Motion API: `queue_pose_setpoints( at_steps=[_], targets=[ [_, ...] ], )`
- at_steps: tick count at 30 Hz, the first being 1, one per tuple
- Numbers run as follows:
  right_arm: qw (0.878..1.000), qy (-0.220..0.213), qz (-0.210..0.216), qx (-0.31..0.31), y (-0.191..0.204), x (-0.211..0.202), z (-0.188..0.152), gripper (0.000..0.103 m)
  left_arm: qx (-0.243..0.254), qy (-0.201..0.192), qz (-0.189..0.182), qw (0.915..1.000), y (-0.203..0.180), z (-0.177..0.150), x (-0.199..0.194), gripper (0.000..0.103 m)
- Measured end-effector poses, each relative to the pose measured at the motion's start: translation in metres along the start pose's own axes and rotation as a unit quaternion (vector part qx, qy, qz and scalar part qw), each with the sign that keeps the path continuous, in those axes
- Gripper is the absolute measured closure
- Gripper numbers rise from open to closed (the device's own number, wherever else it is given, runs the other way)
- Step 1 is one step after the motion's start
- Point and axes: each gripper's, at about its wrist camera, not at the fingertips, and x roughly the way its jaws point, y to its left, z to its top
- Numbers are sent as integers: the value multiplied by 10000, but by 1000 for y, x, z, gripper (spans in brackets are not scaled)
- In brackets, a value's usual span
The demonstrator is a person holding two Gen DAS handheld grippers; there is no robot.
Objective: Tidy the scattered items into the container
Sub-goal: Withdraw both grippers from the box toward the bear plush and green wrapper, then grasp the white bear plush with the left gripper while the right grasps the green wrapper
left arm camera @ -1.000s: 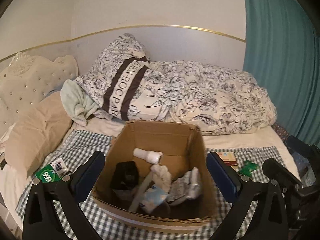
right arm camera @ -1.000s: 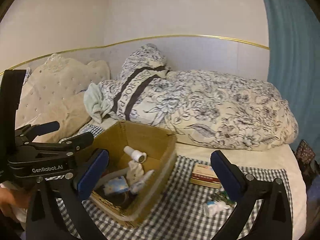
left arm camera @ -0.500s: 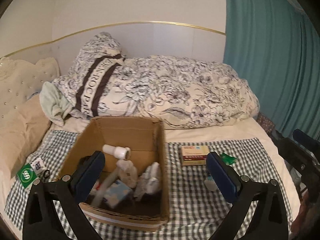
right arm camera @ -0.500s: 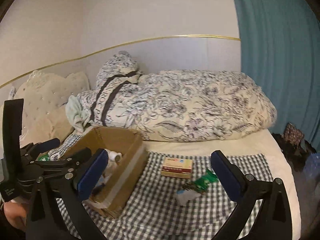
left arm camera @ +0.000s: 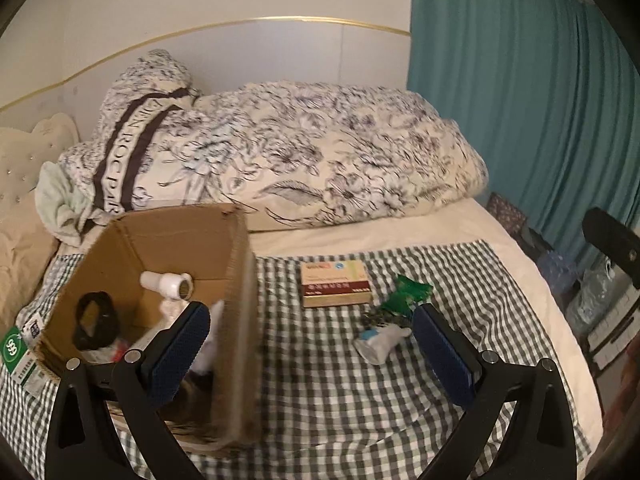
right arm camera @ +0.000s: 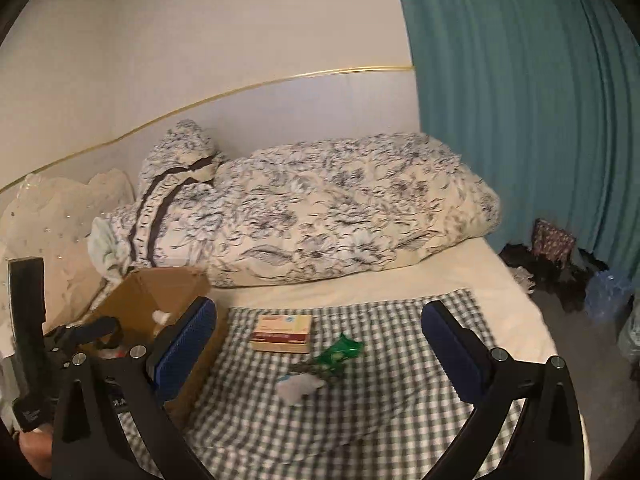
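Observation:
An open cardboard box stands on the checked cloth at the left, holding a white pipe fitting, a black band and other bits. To its right lie a flat red-and-cream packet, a green wrapper and a crumpled white tube. A green-and-white packet lies left of the box. My left gripper is open above the cloth beside the box. My right gripper hovers open over the loose items, holding nothing.
A floral duvet and pillow are piled behind the box. A teal curtain hangs at the right. Bags and bottles sit on the floor past the bed's right edge. A person's hand holds the left tool.
Both views have swung to the right: the box has slid to the left of each frame, and the packet, wrapper and tube now lie between the fingers. Both grippers stay open.

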Motion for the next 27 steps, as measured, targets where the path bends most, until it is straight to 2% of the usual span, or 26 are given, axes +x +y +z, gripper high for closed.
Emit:
queue_pose_setpoints(
  at_steps=[12, 19, 23, 27],
  targets=[
    [9972, 711, -43, 211, -34, 62, -18, 0, 466, 477, -109, 9977, -44, -23, 56, 0],
    [9895, 1420, 64, 271, -40, 112, -29, 0, 555, 666, -146, 9961, -54, -34, 85, 0],
    [9857, 1622, 46, 457, -44, 136, -31, 0, 569, 769, -191, 9952, -54, -40, 101, 0],
    [9862, 1647, -51, 144, -37, 155, -35, 0, 531, 867, -195, 9946, -53, -45, 116, 0]
  ],
)
